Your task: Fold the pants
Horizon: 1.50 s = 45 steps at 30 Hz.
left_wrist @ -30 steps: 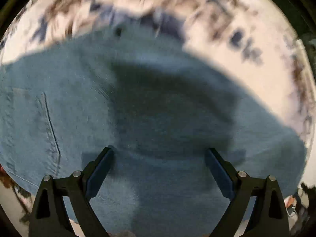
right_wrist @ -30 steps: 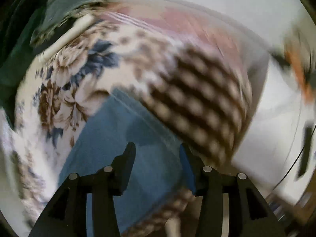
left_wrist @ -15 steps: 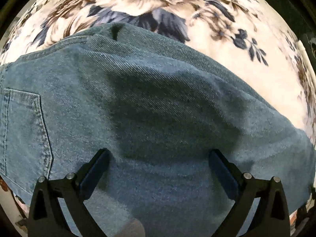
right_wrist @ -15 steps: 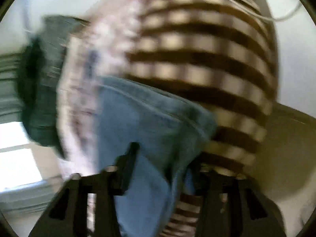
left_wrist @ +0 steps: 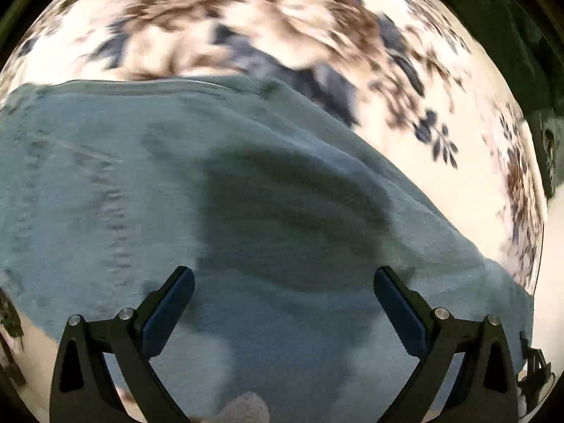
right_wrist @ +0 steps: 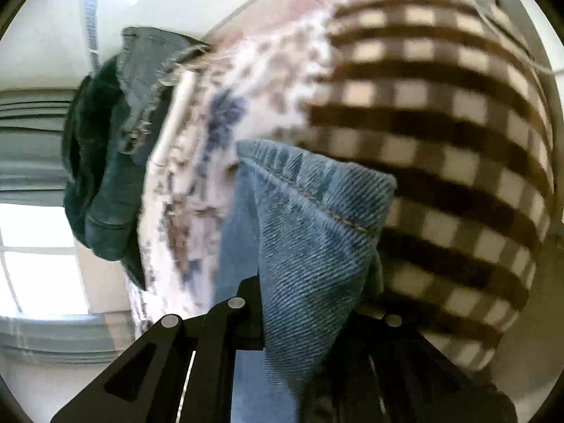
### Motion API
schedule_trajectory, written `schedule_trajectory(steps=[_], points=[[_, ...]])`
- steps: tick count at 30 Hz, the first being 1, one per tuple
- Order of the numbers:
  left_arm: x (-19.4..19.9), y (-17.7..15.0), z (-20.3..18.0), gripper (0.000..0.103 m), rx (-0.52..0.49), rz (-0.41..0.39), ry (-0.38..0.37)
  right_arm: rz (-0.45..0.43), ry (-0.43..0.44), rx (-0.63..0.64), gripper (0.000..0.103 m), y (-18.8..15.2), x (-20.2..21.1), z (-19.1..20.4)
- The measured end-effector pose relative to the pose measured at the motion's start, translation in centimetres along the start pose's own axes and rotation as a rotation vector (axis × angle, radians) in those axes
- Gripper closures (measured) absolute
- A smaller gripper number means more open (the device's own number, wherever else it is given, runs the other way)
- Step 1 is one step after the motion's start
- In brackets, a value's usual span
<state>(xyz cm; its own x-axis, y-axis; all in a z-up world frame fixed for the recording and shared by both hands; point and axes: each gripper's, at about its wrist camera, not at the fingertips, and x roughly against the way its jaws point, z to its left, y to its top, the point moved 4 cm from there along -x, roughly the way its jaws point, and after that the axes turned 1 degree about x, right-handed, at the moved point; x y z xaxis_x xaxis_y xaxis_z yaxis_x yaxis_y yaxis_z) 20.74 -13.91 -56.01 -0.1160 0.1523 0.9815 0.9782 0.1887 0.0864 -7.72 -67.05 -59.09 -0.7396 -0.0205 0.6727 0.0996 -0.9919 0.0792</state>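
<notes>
Blue denim pants lie spread on a floral bedspread and fill most of the left wrist view. My left gripper hangs open above them, pointing almost straight down, with nothing between its fingers. In the right wrist view a stitched hem of the pants rises from between the black fingers. My right gripper is closing, and the denim sits pinched in its narrow gap. Its fingertips are hidden by the fabric.
A brown-and-cream checked blanket lies on the bed to the right of the hem. A pile of dark denim clothes sits at the bed's far left edge. A bright window is at the left.
My right gripper has closed from wide apart onto the pant hem while tilting and turning. My left gripper has lifted away from the pants, still open.
</notes>
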Motion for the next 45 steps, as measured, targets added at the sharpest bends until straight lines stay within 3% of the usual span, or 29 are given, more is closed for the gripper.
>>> schedule_trajectory(steps=[6, 10, 13, 17, 21, 23, 26, 28, 31, 33, 35, 38, 41, 43, 45], points=[[3.8, -0.1, 4.2, 0.0, 0.028, -0.011, -0.002, 0.02, 0.102, 0.177, 0.093, -3.9, 2.4, 9.2], [6.2, -0.3, 7.3, 0.0, 0.041, -0.018, -0.05, 0.086, 0.16, 0.315, 0.093, -10.3, 2.7, 16.2], [7.0, -0.6, 9.9, 0.0, 0.037, -0.014, -0.054, 0.197, 0.181, 0.424, 0.093, -18.7, 0.7, 20.6], [7.4, -1.3, 13.4, 0.0, 0.04, -0.01, -0.038, 0.351, 0.14, 0.532, 0.093, -29.4, -4.0, 21.6], [6.9, -1.6, 17.6, 0.0, 0.066, 0.017, -0.025, 0.486, 0.029, 0.693, 0.094, -40.5, -9.8, 19.8], [7.1, -1.6, 19.7, 0.0, 0.076, 0.017, -0.018, 0.53, -0.076, 0.797, 0.093, -45.0, -12.1, 18.8], [7.6, -1.1, 22.5, 0.0, 0.097, -0.001, -0.003, 0.55, -0.175, 0.911, 0.075, -49.4, -13.2, 18.7], [7.8, -0.5, 23.8, 0.0, 0.116, -0.013, 0.0, 0.611, -0.166, 1.009, 0.043, -52.3, -13.0, 19.6], [8.2, 0.9, 24.7, 0.0, 0.142, -0.027, -0.015, 0.774, -0.08, 1.046, 0.042, -55.2, -12.3, 20.5], [8.5, 1.9, 23.8, 0.0, 0.136, -0.045, -0.047, 0.765, -0.048, 1.025, 0.042, -54.5, -10.8, 20.8], [8.5, 3.0, 21.7, 0.0, 0.105, -0.054, -0.083, 0.709, -0.069, 0.955, 0.042, -51.2, -9.6, 20.1], [7.8, 4.4, 17.0, 0.0, 0.025, -0.052, -0.143, 0.594, -0.182, 0.909, 0.041, -45.8, -8.9, 19.0], [5.0, 5.3, 11.9, 0.002, -0.091, -0.038, -0.137, 0.495, -0.363, 0.885, 0.039, -39.5, -8.9, 16.4], [2.8, 5.6, 9.8, 0.017, -0.147, -0.003, -0.121, 0.484, -0.427, 0.843, 0.039, -36.7, -9.4, 15.2], [0.4, 5.6, 8.2, 0.066, -0.179, 0.035, -0.115, 0.473, -0.482, 0.819, 0.039, -34.6, -9.8, 13.9]])
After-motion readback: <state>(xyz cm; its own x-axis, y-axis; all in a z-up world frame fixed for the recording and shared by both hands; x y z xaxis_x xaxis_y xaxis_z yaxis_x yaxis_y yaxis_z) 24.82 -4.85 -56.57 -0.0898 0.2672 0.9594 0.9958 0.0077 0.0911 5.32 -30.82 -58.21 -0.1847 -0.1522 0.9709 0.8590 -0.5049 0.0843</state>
